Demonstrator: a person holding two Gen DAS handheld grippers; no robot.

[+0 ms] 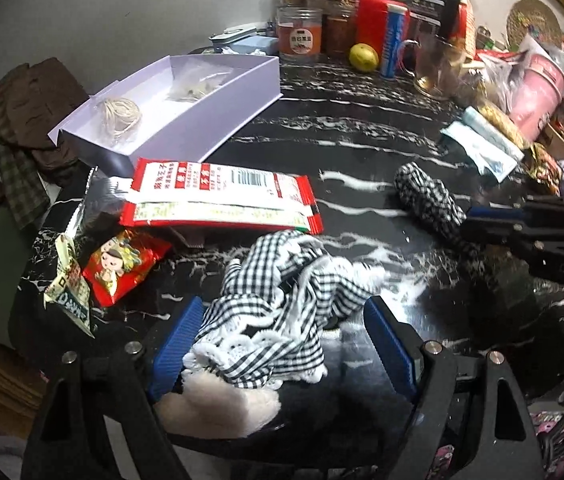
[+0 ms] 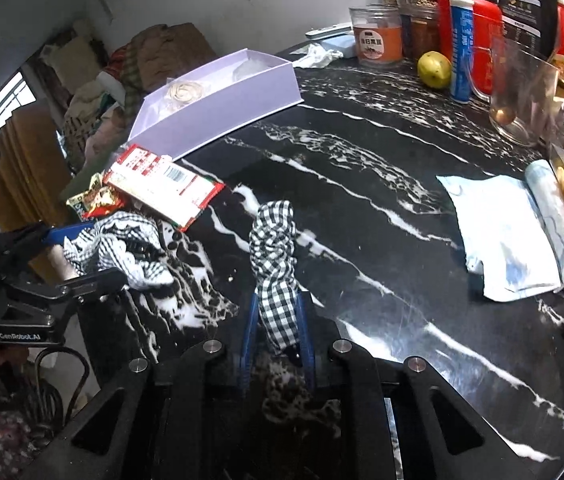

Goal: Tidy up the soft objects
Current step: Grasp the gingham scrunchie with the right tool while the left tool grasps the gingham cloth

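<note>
Right gripper [image 2: 275, 332] is clamping the checked braided band [image 2: 273, 252], lifting it clear for sorting. Left gripper [image 1: 282, 340] is gaping around the gingham lace cloth [image 1: 282, 300]; lavender box [image 1: 217, 120] is waiting at 11 o'clock.

A crumpled cloth [image 1: 282, 300] is lying on the bench [image 1: 362, 128] between the left gripper's [image 1: 286, 344] fingers. Ahead of it a flat packet [image 1: 221, 200] is resting, and beyond that an open box [image 1: 177, 112]. To its right, the right gripper [image 2: 275, 328] is pinching a rolled cloth [image 2: 275, 248].

Black left gripper [image 1: 286, 340] frame, blue ribbed pads [image 1: 175, 340], silver screws, seemingly "GenRobot.AI" lettering.
</note>
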